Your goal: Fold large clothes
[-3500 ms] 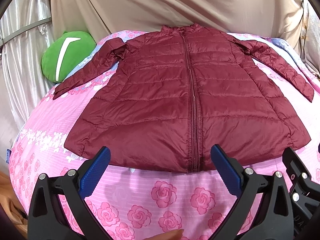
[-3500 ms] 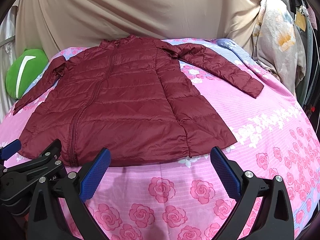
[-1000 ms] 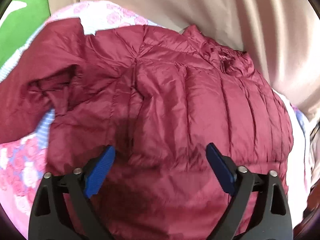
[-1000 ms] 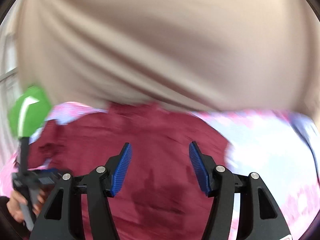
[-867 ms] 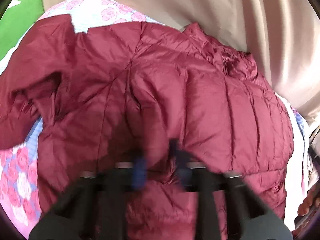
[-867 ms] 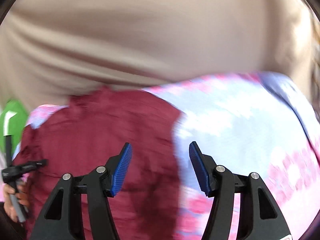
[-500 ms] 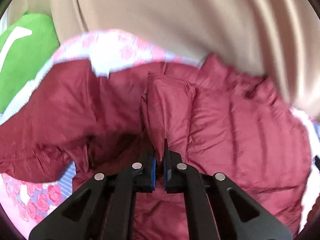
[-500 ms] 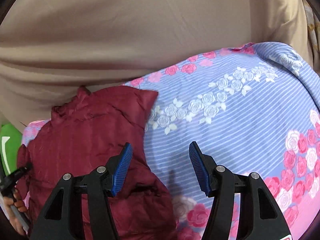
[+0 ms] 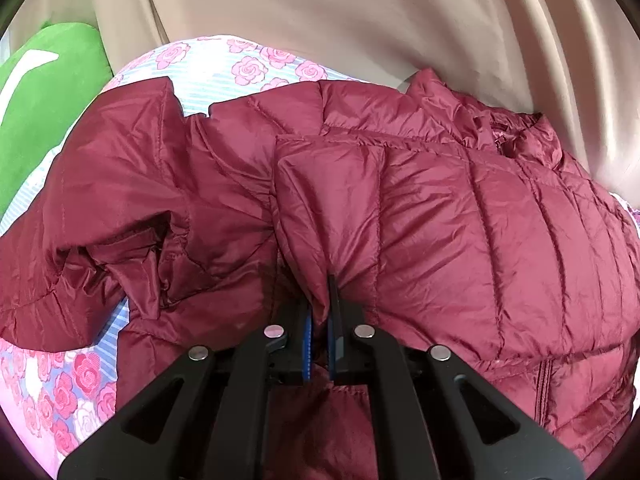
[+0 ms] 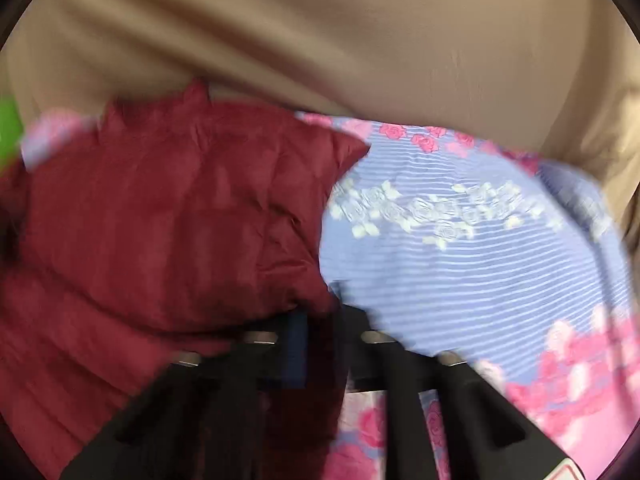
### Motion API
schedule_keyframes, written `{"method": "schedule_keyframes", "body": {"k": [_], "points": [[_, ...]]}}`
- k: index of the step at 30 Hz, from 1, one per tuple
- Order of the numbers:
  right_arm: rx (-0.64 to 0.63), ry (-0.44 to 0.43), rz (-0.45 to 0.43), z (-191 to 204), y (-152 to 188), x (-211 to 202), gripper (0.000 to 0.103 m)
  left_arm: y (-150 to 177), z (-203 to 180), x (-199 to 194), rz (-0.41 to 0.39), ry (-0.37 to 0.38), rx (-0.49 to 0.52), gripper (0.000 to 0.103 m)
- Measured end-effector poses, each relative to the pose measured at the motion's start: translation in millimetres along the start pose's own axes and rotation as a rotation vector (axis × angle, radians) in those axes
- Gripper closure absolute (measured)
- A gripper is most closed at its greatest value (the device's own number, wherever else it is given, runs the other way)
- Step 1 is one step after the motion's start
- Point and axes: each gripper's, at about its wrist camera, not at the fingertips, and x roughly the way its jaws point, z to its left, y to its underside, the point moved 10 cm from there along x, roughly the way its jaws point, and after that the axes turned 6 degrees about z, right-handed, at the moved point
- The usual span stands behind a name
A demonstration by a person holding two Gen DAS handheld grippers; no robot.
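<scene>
A dark red quilted puffer jacket (image 9: 460,220) lies on the bed, front up, collar toward the far beige drape. My left gripper (image 9: 320,320) is shut on a pinch of the jacket's left shoulder fabric, which rises into a fold. The left sleeve (image 9: 100,208) lies bunched to the left. In the blurred right wrist view my right gripper (image 10: 324,320) is shut on the jacket's (image 10: 160,220) right shoulder edge.
The bed has a pink and blue rose-print cover (image 10: 460,248) (image 9: 52,380). A green cushion (image 9: 44,92) sits at the far left. A beige drape (image 9: 360,20) hangs close behind the collar.
My left gripper closed on the shoulder fabric and has lifted it slightly. My right gripper, open half a second ago, has closed on the jacket's right shoulder edge.
</scene>
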Motion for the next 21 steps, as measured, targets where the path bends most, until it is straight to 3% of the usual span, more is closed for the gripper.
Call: {"method": "schedule_keyframes", "body": {"k": [3, 6, 9, 12, 16, 18, 21], "points": [[0.103, -0.074, -0.038, -11.9, 2.2, -13.0, 0.101, 2.5, -3.3, -1.2, -0.004, 0.002, 0.02, 0.099], [0.097, -0.042, 0.143, -20.7, 37.9, 32.1, 0.101, 11.5, -6.5, -11.0, -0.009, 0.005, 0.047, 0.099], [0.108, -0.02, 0.12, -28.5, 34.2, 10.5, 0.098, 16.3, -10.5, -14.0, -0.016, -0.008, 0.058, 0.099], [0.218, -0.096, 0.041, -37.9, 17.8, -23.9, 0.093, 21.4, -12.4, -16.4, -0.016, 0.019, 0.041, 0.099], [0.171, -0.138, -0.01, -1.5, -15.8, -40.5, 0.094, 21.9, -11.5, -16.3, -0.018, 0.02, 0.039, 0.099], [0.11, -0.116, -0.037, 19.9, -30.6, -36.1, 0.096, 23.5, -12.4, -16.8, -0.018, 0.025, 0.036, 0.099], [0.191, -0.089, -0.069, 16.5, -43.1, -37.9, 0.096, 15.2, -4.7, -12.2, -0.018, 0.037, 0.026, 0.099]]}}
